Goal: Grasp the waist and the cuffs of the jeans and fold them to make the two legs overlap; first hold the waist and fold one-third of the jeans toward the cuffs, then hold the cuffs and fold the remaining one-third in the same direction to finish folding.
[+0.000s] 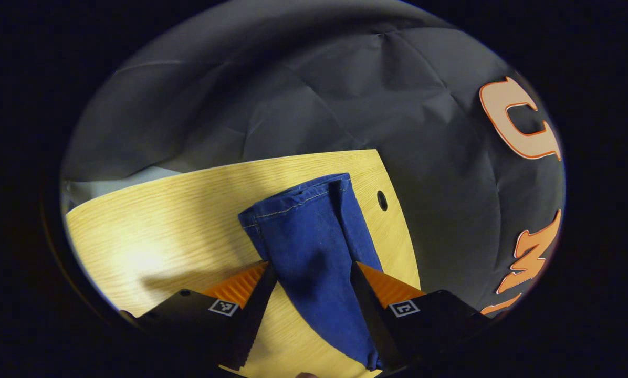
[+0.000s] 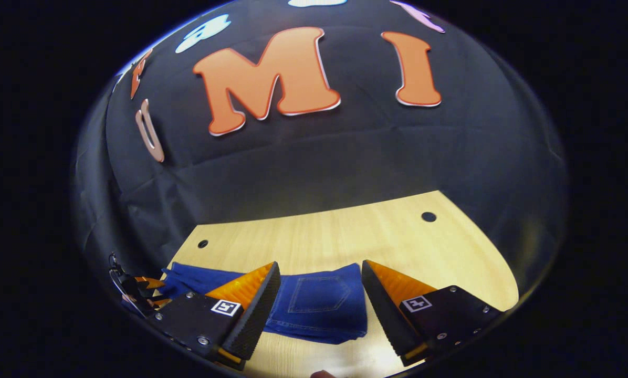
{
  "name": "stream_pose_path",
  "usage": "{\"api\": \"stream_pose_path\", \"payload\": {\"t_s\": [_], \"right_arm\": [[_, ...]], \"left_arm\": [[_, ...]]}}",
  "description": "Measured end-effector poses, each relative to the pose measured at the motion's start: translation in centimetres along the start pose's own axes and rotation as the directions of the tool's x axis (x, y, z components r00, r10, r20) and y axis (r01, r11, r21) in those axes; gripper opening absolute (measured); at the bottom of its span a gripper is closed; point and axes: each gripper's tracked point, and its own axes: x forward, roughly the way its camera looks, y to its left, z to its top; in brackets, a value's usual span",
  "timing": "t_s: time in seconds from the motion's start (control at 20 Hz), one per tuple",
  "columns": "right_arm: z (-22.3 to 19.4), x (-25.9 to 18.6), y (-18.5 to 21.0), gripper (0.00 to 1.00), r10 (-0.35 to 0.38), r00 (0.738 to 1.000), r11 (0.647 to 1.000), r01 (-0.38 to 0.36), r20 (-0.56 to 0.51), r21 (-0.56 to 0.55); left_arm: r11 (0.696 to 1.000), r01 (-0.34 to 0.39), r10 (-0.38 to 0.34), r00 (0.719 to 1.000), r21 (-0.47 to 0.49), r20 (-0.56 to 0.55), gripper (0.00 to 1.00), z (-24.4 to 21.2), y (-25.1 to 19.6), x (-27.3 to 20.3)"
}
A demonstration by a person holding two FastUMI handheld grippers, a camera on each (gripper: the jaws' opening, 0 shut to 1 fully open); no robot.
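Note:
Blue jeans [image 1: 314, 236] lie flat on the wooden table [image 1: 161, 226], one leg on top of the other. In the left gripper view the leg runs away between my open left gripper's [image 1: 311, 269] fingers, its stitched cuff at the far end. In the right gripper view the waist end with a back pocket [image 2: 316, 296] lies just beyond my right gripper [image 2: 319, 269], which hovers open above the jeans [image 2: 319, 315]. The left gripper [image 2: 140, 293] also appears small at the far left, by the legs' end.
The table [image 2: 345, 231] has small round holes [image 2: 428, 216] [image 2: 202, 243] near its far corners, and one hole [image 1: 381, 200] sits right of the cuff. Black booth cloth hangs close behind the table's far and side edges.

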Motion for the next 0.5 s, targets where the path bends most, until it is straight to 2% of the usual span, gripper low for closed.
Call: {"api": "stream_pose_path", "payload": {"t_s": [0.05,0.15,0.25,0.3,0.35,0.4,0.45,0.5], "right_arm": [[0.6,-0.3,-0.5,0.96,-0.013,1.0,1.0,0.013,0.016,0.01],[1.0,-1.0,-1.7,0.96,-0.036,0.999,0.999,0.035,0.029,0.027],[0.7,-1.8,-2.7,0.96,-0.057,0.998,0.998,0.056,0.029,0.031],[0.5,-2.1,-3.1,0.96,-0.067,0.997,0.997,0.066,0.024,0.03],[0.5,-2.3,-3.3,0.96,-0.07,0.997,0.997,0.07,0.026,0.03],[0.4,-2.5,-3.6,0.96,-0.077,0.997,0.997,0.076,0.021,0.027],[0.1,-2.7,-4.0,0.96,-0.085,0.996,0.996,0.084,0.021,0.025],[0.1,-2.8,-4.2,0.96,-0.09,0.996,0.996,0.09,0.021,0.025]], "left_arm": [[1.0,0.007,-0.008,1.0,-0.002,-0.013,0.88,-0.2,-0.2,0.4],[0.996,0.052,-0.052,0.999,-0.073,0.013,0.89,0.7,-1.2,1.0],[0.991,0.073,-0.071,0.997,-0.116,0.018,0.83,1.1,-1.2,1.6],[0.989,0.073,-0.071,0.997,-0.13,0.016,0.76,1.1,-1.2,1.7],[0.989,0.065,-0.063,0.998,-0.136,0.016,0.63,0.9,-1.0,2.1],[0.989,0.052,-0.052,0.999,-0.137,0.01,0.54,0.8,-0.5,2.6],[0.991,0.028,-0.028,1.0,-0.131,0.001,0.25,0.4,0.4,3.0],[0.993,0.016,-0.015,1.0,-0.12,0.009,0.18,0.6,0.3,2.9]]}}
